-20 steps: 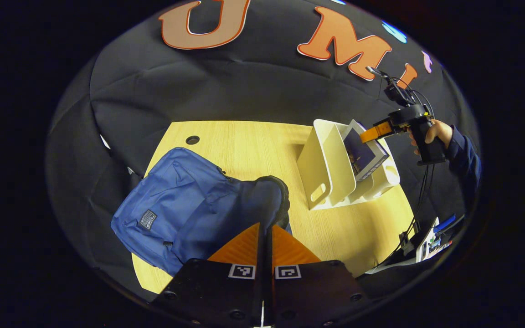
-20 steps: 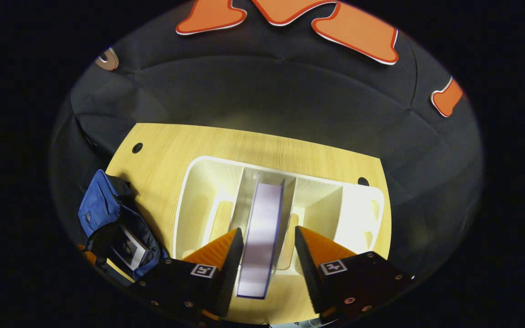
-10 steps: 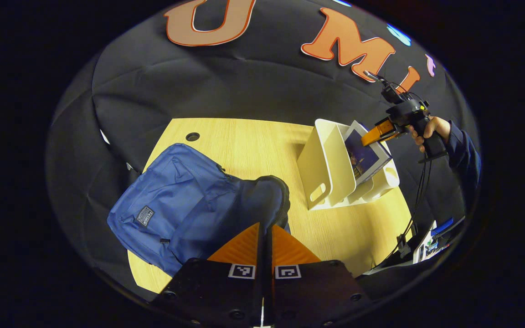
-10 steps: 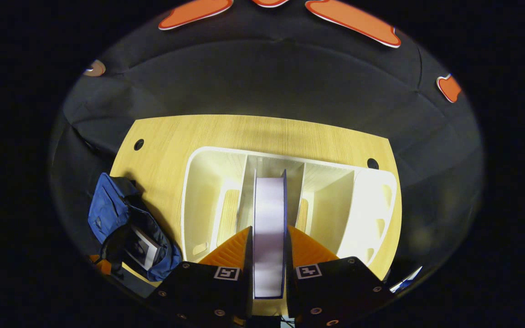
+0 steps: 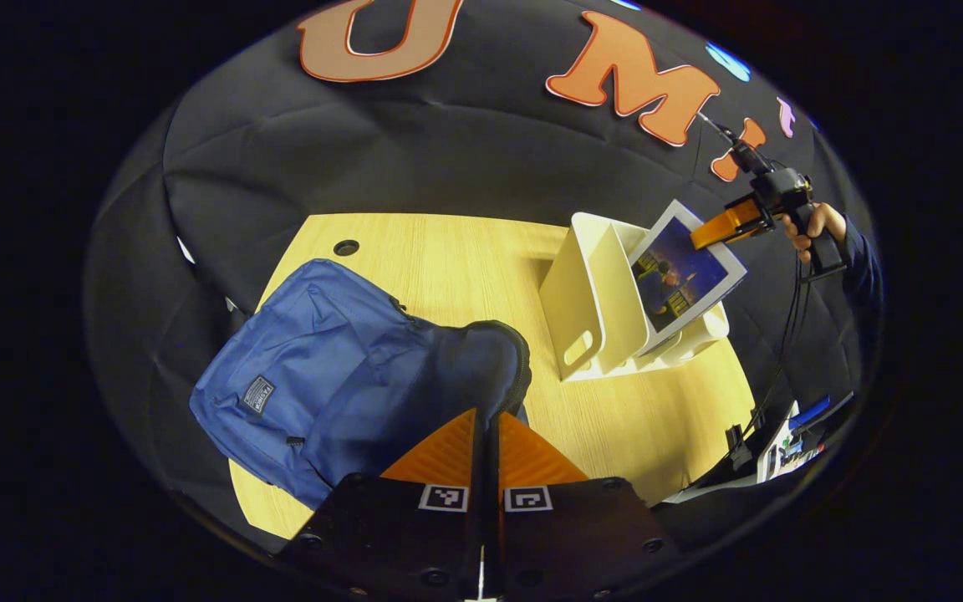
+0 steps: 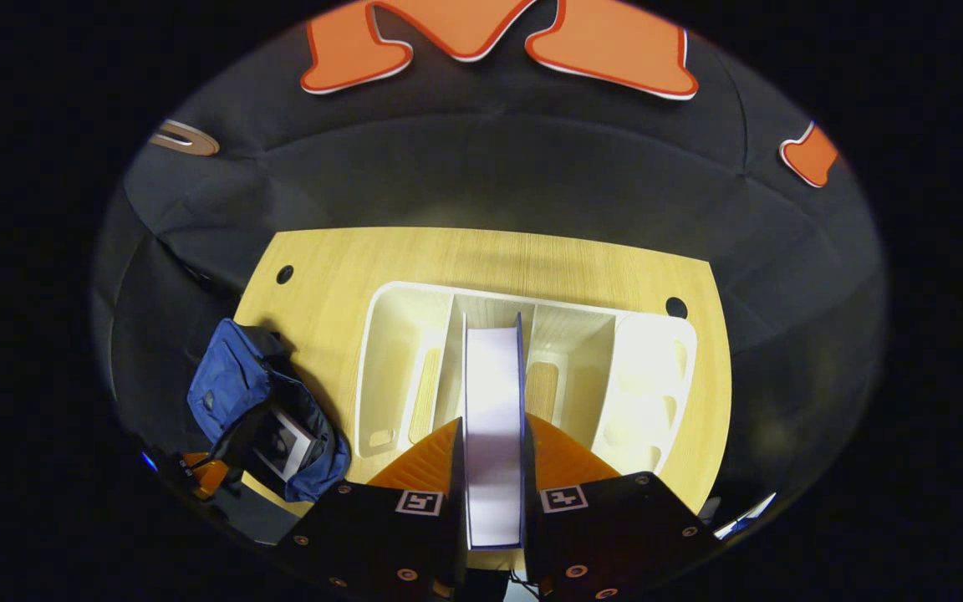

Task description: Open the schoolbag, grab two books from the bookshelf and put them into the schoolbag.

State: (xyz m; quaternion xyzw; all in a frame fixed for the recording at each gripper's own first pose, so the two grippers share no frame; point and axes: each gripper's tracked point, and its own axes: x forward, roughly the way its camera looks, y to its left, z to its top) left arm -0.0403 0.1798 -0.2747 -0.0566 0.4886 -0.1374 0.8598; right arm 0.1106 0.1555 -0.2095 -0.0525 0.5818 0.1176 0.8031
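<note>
Left gripper view gives me the side-on picture: my right tool (image 5: 720, 227), held by my hand (image 5: 816, 227), has the book (image 5: 686, 276) pinched by its upper corner, and the book is tilted, most of it raised above the white bookshelf (image 5: 594, 313), its lower corner down among the dividers. Its cover is a dark blue picture with a white border. At the bottom of that same view my left tool (image 5: 487, 426) has its fingers pressed together on the dark edge of the schoolbag (image 5: 323, 368) opening. The schoolbag is blue, lying on the yellow wood tabletop (image 5: 465, 259) to the left of the bookshelf, with a small patch on its front.

Right gripper view shows what the other cannot: looking down along my right tool (image 6: 494, 443), both fingers press on the covers of the book (image 6: 494, 418), whose white page edge faces me, framed by thin dark blue covers. It stands in line with the second compartment of the bookshelf (image 6: 398, 351). Far left, the schoolbag (image 6: 235, 389) gapes open with another book (image 6: 279, 443) lying inside it
</note>
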